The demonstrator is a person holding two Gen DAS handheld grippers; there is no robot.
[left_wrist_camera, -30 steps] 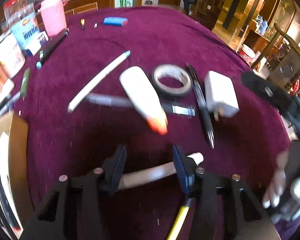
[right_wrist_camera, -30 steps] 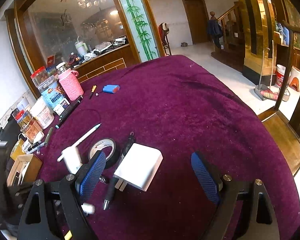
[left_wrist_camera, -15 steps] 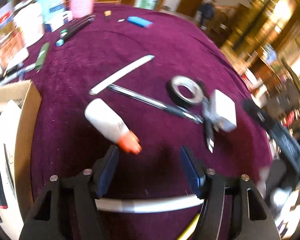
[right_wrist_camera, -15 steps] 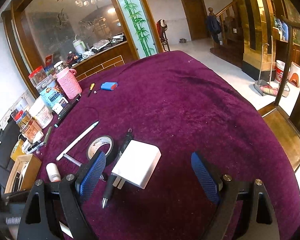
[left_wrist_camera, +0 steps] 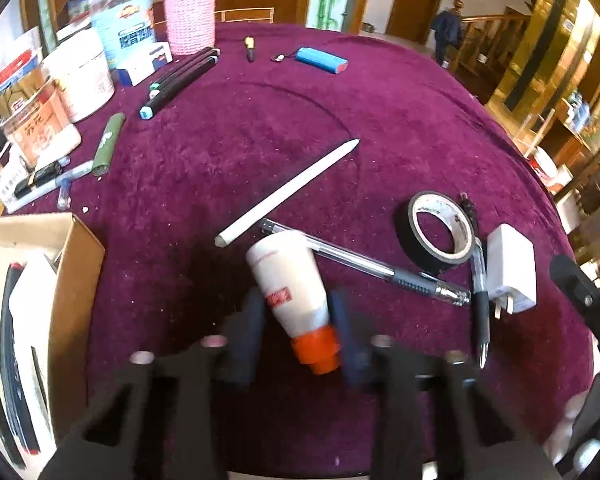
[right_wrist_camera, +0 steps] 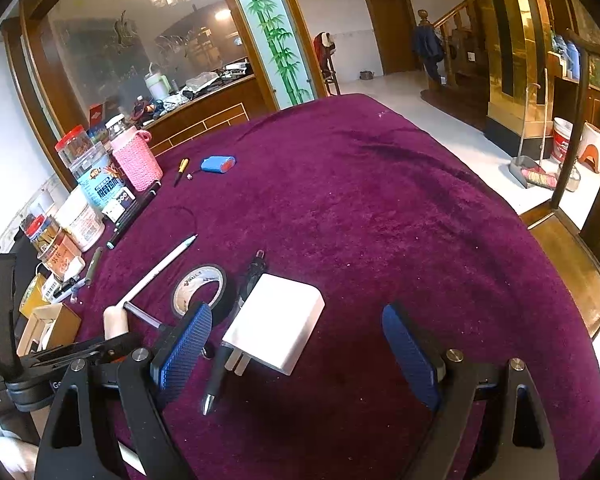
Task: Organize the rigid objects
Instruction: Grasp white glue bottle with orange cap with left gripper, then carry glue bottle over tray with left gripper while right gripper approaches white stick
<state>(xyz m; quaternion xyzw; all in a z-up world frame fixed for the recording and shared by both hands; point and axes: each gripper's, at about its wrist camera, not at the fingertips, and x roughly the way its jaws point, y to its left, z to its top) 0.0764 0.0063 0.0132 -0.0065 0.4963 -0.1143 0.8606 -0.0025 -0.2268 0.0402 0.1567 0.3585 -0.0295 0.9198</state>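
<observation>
A white glue bottle (left_wrist_camera: 286, 276) with an orange cap (left_wrist_camera: 316, 350) lies on the purple tablecloth (left_wrist_camera: 380, 120). My left gripper (left_wrist_camera: 297, 300) straddles it. Its jaws are closing, and the blurred pads touch the bottle's sides just above the cap. In the right wrist view the same bottle (right_wrist_camera: 114, 322) shows at the lower left. My right gripper (right_wrist_camera: 296, 314) hovers open over a white plug charger (right_wrist_camera: 276, 324) without touching it. Beside the charger lie a black tape roll (right_wrist_camera: 204, 290) and a black pen (right_wrist_camera: 220, 368).
An open cardboard box (left_wrist_camera: 80, 280) with items inside stands at the left. A white stylus (left_wrist_camera: 288, 192) and a clear pen (left_wrist_camera: 364, 264) lie by the bottle. Jars (left_wrist_camera: 80, 72), a pink cup (left_wrist_camera: 190, 20), markers (left_wrist_camera: 180, 80) and a blue battery (left_wrist_camera: 320, 60) sit at the back.
The left gripper left the pale tube it straddled, swung over to the glue bottle while rolling, and narrowed its jaws around it. The right gripper stayed still and open.
</observation>
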